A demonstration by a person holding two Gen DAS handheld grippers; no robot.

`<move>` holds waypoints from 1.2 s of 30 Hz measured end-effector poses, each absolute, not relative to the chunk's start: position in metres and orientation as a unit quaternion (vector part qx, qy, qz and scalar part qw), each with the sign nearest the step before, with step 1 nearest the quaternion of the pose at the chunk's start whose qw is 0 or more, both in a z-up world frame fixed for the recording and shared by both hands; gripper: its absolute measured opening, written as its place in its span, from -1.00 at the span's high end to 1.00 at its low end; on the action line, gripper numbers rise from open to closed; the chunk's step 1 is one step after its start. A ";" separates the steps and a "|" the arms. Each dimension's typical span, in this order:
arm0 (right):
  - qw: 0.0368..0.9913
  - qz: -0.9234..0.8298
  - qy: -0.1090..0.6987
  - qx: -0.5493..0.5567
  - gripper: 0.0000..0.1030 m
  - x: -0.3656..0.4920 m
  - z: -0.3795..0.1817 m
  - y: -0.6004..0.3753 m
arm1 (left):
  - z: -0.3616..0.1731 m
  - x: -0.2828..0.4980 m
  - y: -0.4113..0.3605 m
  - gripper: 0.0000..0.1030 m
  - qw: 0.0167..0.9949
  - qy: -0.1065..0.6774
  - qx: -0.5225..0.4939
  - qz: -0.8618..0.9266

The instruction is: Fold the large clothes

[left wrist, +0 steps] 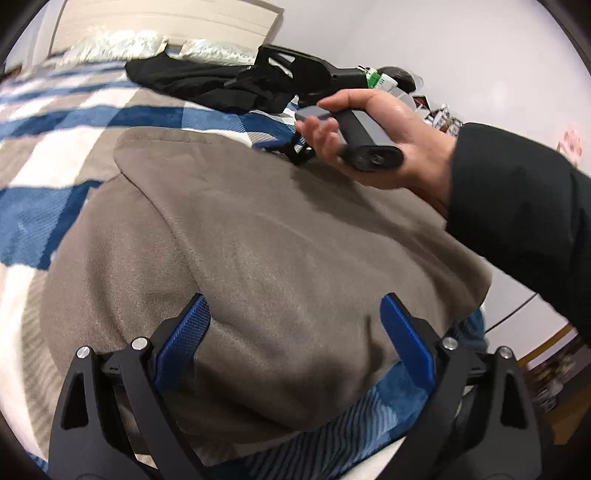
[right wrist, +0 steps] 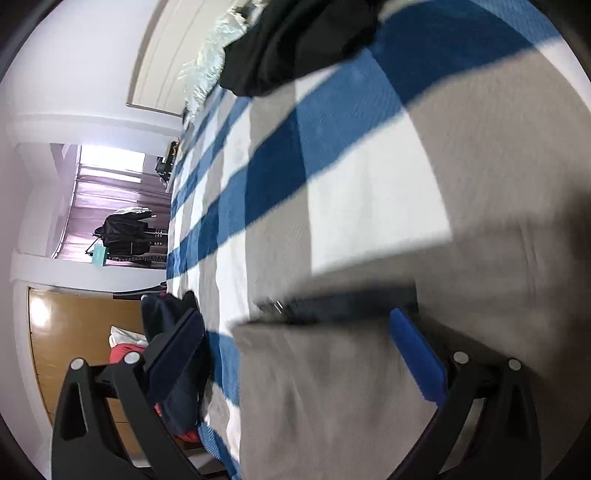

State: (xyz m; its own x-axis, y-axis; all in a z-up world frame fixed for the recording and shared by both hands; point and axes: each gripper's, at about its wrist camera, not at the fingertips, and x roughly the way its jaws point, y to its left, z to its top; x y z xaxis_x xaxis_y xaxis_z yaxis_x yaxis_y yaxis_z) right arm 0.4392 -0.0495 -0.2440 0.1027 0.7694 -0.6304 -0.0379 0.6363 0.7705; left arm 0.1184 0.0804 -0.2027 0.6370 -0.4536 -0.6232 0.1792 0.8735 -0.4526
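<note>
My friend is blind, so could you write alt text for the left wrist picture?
A folded grey-brown garment lies on a blue, white and grey checked bedspread, between the left gripper's open blue fingers. Beyond it, a hand holds the right gripper near a black garment.

I see a bedspread (left wrist: 55, 206) checked in blue, white and grey, with white pillows (left wrist: 122, 44) against a pale headboard (left wrist: 166, 18) at its far end. Off the bed's right side in the left view there is a cluttered shelf (left wrist: 439, 114) against the white wall (left wrist: 461, 44), its items too small for me to identify. In the right view I make out purple curtains (right wrist: 107, 199) with a dark jacket (right wrist: 125, 232) hanging before them, a wood floor (right wrist: 70, 332), and a red and white heap (right wrist: 125, 347) low beside the bed.
</note>
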 end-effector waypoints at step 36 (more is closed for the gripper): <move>0.706 0.247 0.570 0.339 -0.93 0.207 -0.269 -0.271 | -0.204 0.145 0.068 -0.87 0.840 0.515 -0.114 -0.126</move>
State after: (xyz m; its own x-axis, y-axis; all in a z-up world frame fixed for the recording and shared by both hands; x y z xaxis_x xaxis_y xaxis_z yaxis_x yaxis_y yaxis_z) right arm 0.2075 -0.2709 -0.2686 0.2278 0.7354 -0.6382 0.0384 0.6481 0.7606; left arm 0.1452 0.0678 -0.2045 0.4371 -0.3298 -0.8368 0.0941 0.9420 -0.3221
